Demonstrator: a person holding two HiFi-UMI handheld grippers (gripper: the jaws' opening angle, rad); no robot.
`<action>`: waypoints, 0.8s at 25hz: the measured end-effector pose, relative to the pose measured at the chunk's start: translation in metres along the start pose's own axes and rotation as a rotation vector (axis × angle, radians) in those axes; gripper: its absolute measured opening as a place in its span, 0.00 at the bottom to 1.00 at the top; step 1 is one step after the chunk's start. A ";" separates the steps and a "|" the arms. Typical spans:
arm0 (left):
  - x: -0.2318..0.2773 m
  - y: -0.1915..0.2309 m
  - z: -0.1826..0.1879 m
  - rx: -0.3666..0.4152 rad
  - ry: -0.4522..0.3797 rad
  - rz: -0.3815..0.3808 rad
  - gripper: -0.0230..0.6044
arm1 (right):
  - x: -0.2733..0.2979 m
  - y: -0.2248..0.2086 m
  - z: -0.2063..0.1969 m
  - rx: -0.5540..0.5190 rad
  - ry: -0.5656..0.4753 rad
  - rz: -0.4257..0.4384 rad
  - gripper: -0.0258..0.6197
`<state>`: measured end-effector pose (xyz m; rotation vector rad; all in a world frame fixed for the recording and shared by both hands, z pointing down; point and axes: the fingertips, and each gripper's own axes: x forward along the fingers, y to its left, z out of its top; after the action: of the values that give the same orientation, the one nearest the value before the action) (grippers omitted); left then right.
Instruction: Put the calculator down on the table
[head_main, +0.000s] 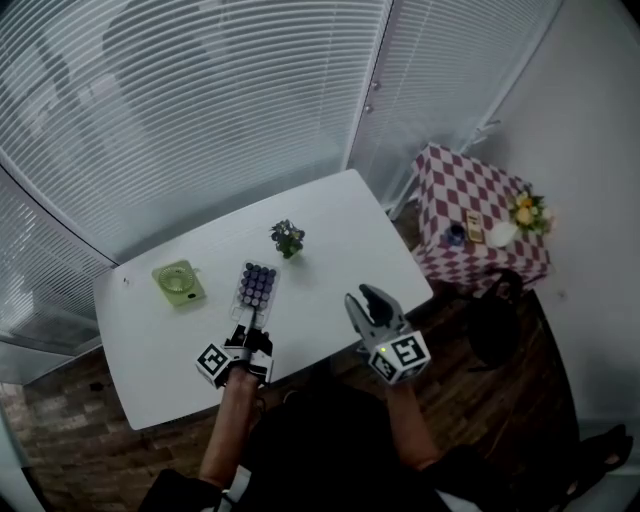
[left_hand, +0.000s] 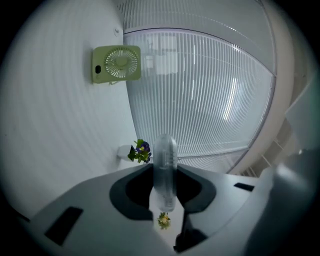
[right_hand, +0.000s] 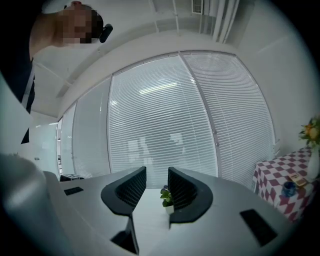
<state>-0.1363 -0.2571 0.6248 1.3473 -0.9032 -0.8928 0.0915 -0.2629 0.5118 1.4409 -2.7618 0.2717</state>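
I read this site as an office-type room. Indicators: full-height glazing covered by white venetian blinds (head_main: 200, 100); a plain white table (head_main: 330, 215) carrying a green desk fan (head_main: 178, 282) and a small potted plant (head_main: 287, 238); a side table (head_main: 470, 195) under a checked cloth; a brick-pattern floor (head_main: 70, 440).

The white tabletop (head_main: 330, 215) carries three things: one calculator (head_main: 257, 285) toward its near edge; one green fan (head_main: 178, 282) toward its left edge; one small potted plant (head_main: 288, 238) toward its far edge; there are two grippers, the left gripper (head_main: 248, 322) and the right gripper (head_main: 366, 297); one checked side table (head_main: 450, 175) bears perhaps four small items.
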 end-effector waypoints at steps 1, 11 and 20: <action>0.002 0.004 -0.003 0.005 0.018 0.006 0.20 | 0.000 -0.001 0.000 0.003 -0.003 -0.003 0.24; 0.012 0.069 -0.002 0.056 0.061 0.132 0.19 | 0.004 -0.003 -0.008 0.036 0.009 -0.001 0.24; 0.026 0.116 0.007 0.077 -0.005 0.245 0.19 | 0.011 0.007 -0.014 0.034 0.027 0.016 0.23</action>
<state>-0.1309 -0.2803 0.7415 1.2672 -1.0899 -0.6789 0.0790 -0.2656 0.5259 1.4125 -2.7613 0.3382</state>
